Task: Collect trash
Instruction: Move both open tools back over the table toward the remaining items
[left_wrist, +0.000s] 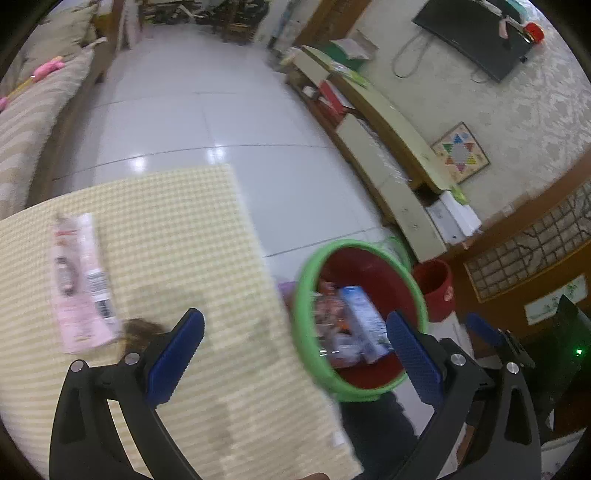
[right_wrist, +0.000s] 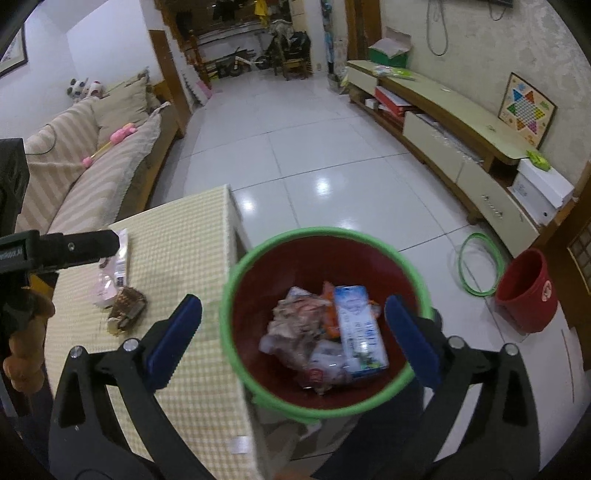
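Progress, as judged from the contents: the red plastic bin with a green rim (right_wrist: 325, 236) already holds a blue-and-white carton (right_wrist: 358, 328) and crumpled wrappers (right_wrist: 295, 325). Two items remain on the table with the yellow checked cloth (right_wrist: 177, 236): a flat pink-and-white wrapper (left_wrist: 83, 280) and, just beside it, a small crumpled brown wrapper (right_wrist: 127, 304).

The left gripper (left_wrist: 295, 350) and the right gripper (right_wrist: 293, 339) both have their fingers spread apart and hold nothing.

Clearances: the bin stands on the floor beside the table's right edge, its rim close to the cloth. The remaining wrappers lie well in from that edge. The white tiled floor (right_wrist: 295, 147) beyond is bare. A second red bucket (right_wrist: 528, 291) and a loose green ring (right_wrist: 480, 266) stand apart to the right.
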